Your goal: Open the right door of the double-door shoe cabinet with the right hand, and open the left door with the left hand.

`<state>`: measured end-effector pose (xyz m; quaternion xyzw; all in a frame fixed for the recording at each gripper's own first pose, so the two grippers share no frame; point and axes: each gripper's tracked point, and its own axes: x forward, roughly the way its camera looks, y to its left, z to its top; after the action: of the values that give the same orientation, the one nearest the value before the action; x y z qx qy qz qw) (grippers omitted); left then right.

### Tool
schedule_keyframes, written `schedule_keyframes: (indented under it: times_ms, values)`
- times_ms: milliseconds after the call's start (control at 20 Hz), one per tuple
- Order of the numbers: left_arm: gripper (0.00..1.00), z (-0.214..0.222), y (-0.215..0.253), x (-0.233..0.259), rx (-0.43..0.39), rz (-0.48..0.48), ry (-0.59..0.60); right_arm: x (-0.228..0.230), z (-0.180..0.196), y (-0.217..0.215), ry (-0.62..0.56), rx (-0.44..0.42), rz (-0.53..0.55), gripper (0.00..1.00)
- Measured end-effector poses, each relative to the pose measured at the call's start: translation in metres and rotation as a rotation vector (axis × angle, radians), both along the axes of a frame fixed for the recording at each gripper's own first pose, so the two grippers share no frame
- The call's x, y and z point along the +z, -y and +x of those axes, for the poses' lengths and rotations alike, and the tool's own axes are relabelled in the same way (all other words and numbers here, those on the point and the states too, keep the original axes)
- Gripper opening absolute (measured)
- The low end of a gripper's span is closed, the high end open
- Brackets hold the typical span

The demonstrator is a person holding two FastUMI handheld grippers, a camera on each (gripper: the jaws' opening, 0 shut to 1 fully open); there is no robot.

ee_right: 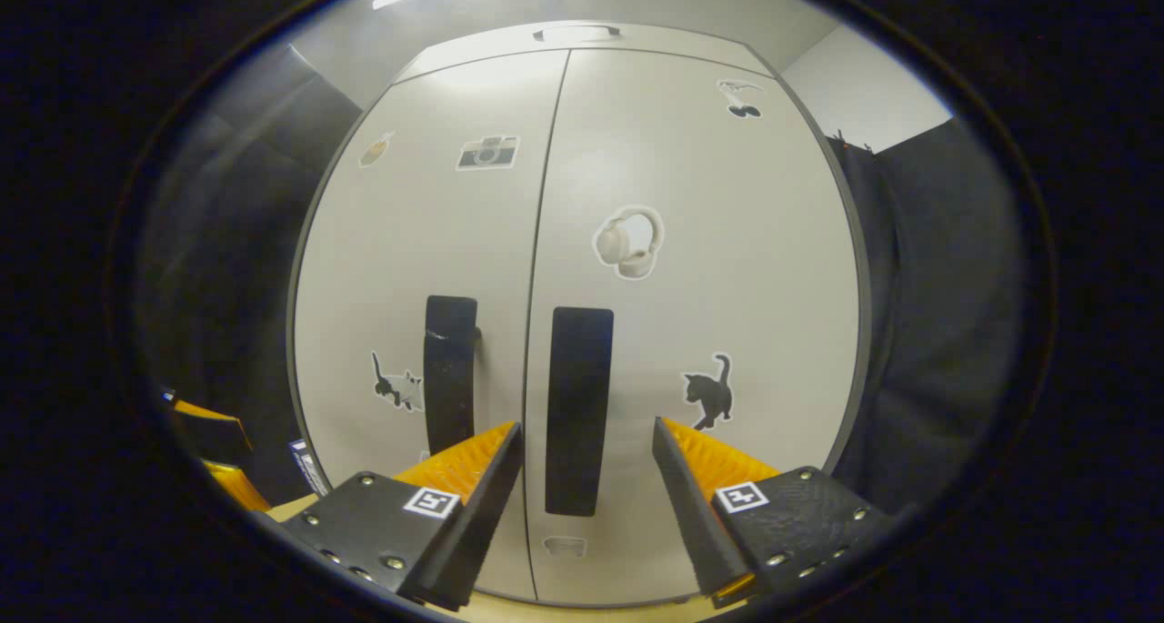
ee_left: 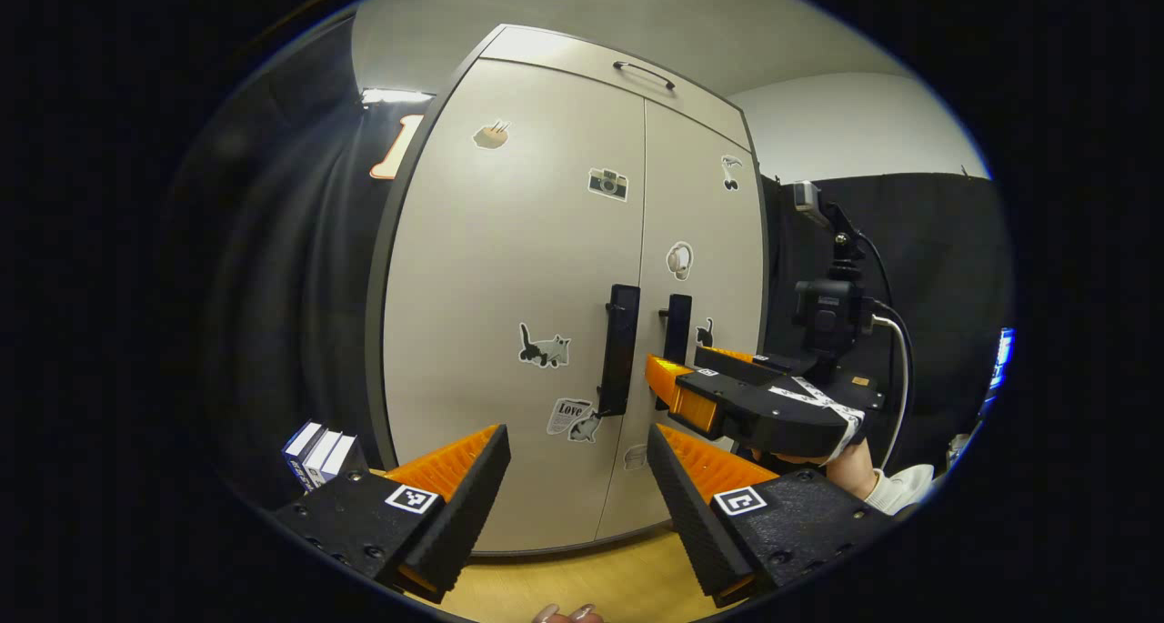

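Observation:
The pale shoe cabinet (ee_left: 509, 268) stands close ahead with both doors shut. Its doors carry stickers and two black vertical handles near the middle seam. My left gripper (ee_left: 577, 441) is open and sits a short way in front of the left door handle (ee_left: 620, 350). My right gripper (ee_left: 675, 361), held by a hand, reaches in from the right at the right door handle (ee_left: 677, 327). In the right gripper view, the right gripper (ee_right: 587, 434) is open, with the right door handle (ee_right: 579, 411) standing between its fingers, not clamped. The left door handle (ee_right: 450, 373) is just to its left.
Several books (ee_left: 318, 455) stand on the floor left of the cabinet. A wooden floor (ee_left: 591, 577) runs beneath. A top drawer with a thin handle (ee_left: 644, 73) sits above the doors. Dark cloth walls flank both sides. The left gripper (ee_right: 214, 441) peeks in at lower left.

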<state>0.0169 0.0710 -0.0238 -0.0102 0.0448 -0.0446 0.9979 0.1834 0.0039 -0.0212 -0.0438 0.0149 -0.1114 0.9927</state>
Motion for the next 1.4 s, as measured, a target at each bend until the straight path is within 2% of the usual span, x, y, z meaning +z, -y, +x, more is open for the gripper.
schedule_keyframes:
  times_ms: [50,200,250,300,450,550,650,750,850,900,1000,1050,1400]
  values:
    - [0.94,0.001,0.0,-0.001,-0.004,0.002,-0.002,-0.002,0.004,0.0,-0.006,-0.007,0.004,0.78]
    - [0.95,0.005,-0.002,-0.003,-0.016,0.0,-0.009,-0.009,0.01,0.0,-0.03,-0.01,0.006,0.77]
    - [0.94,0.007,-0.002,-0.005,-0.018,-0.002,-0.012,-0.01,0.013,-0.001,-0.038,-0.016,0.009,0.51]
    - [0.94,0.008,-0.003,-0.005,-0.02,-0.005,-0.015,-0.012,0.012,0.002,-0.04,-0.03,-0.004,0.47]
    - [0.94,0.011,-0.005,-0.007,-0.023,-0.01,-0.019,-0.005,0.009,-0.004,-0.041,-0.027,-0.025,0.47]
    - [0.95,0.012,-0.007,-0.007,-0.022,-0.012,-0.014,-0.012,0.015,-0.003,-0.034,-0.035,-0.023,0.34]
    - [0.94,0.014,-0.009,-0.007,-0.021,-0.014,-0.015,-0.013,0.015,-0.002,-0.042,-0.031,-0.01,0.34]
    - [0.94,0.014,-0.009,-0.008,-0.021,-0.017,-0.018,-0.012,0.014,-0.003,-0.042,-0.024,-0.017,0.3]
    - [0.94,0.014,-0.01,-0.009,-0.018,-0.021,-0.019,-0.013,0.013,-0.004,-0.038,-0.025,0.002,0.31]
    - [0.95,0.014,-0.011,-0.008,-0.016,-0.024,-0.019,-0.013,0.014,-0.003,-0.042,-0.023,0.005,0.22]
    - [0.94,0.014,-0.013,-0.009,-0.009,-0.032,-0.019,-0.014,0.014,-0.002,-0.062,-0.022,-0.005,0.22]
    - [0.94,0.013,-0.013,-0.01,-0.007,-0.035,-0.023,-0.012,0.014,-0.003,-0.054,-0.023,-0.004,0.14]
    - [0.95,0.009,-0.015,-0.009,0.006,-0.048,-0.026,-0.012,0.01,-0.004,-0.062,0.008,-0.01,0.13]
